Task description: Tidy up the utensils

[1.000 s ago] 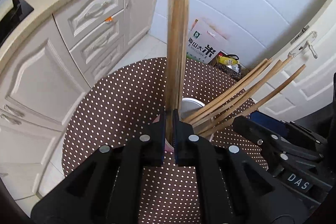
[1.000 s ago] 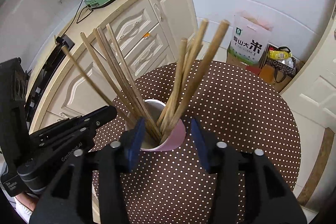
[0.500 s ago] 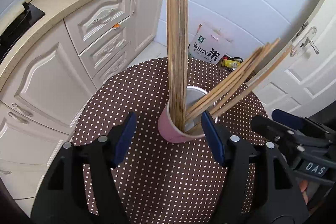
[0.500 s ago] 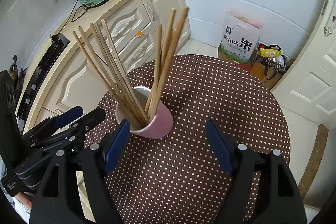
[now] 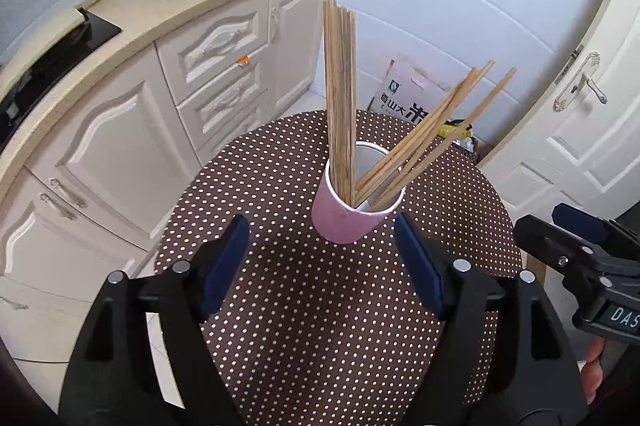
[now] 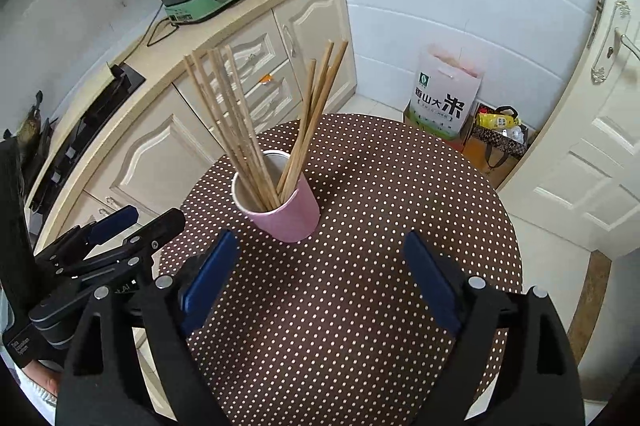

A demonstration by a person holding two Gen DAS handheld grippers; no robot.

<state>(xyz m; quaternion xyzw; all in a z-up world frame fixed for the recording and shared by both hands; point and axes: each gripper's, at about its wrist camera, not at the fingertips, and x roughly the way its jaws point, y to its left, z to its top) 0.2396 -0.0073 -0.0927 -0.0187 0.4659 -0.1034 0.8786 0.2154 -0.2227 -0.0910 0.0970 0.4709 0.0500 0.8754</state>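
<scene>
Wooden chopsticks [image 5: 340, 98] stand in the pink cup [image 5: 346, 222]; my left gripper [image 5: 322, 266] and right gripper [image 6: 320, 278] gape wide, holding nothing.

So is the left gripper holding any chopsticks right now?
No, the left gripper is open and empty; all chopsticks stand in the pink cup.
</scene>
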